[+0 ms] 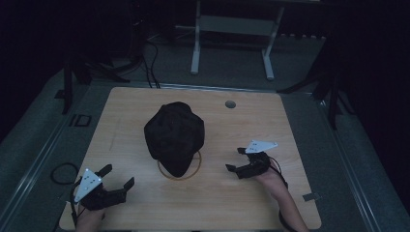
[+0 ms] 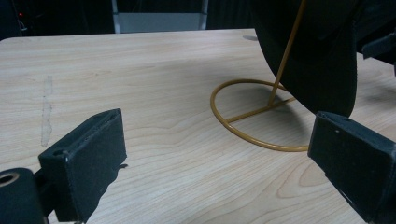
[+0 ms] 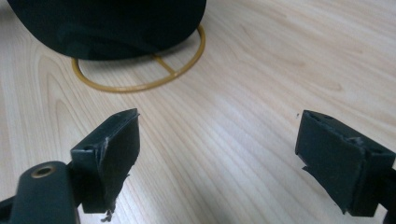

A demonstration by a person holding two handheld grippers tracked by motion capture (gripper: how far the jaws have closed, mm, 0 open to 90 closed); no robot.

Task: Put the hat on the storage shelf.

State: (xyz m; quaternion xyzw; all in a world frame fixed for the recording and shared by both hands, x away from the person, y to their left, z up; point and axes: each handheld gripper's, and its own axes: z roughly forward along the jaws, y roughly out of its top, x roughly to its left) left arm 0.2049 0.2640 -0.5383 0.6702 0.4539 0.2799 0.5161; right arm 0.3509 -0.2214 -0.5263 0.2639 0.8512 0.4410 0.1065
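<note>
High view: one black cap (image 1: 174, 135) on one wire stand (image 1: 193, 170), two grippers, left (image 1: 117, 177) and right (image 1: 234, 160), jaws wide apart, empty.

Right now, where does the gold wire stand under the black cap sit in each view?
High view: gold wire stand, ring centre-low under the black cap.
Left gripper view: ring and upright right of centre.
Right gripper view: ring upper left.
Shared landmark: the cap above the ring.
</note>
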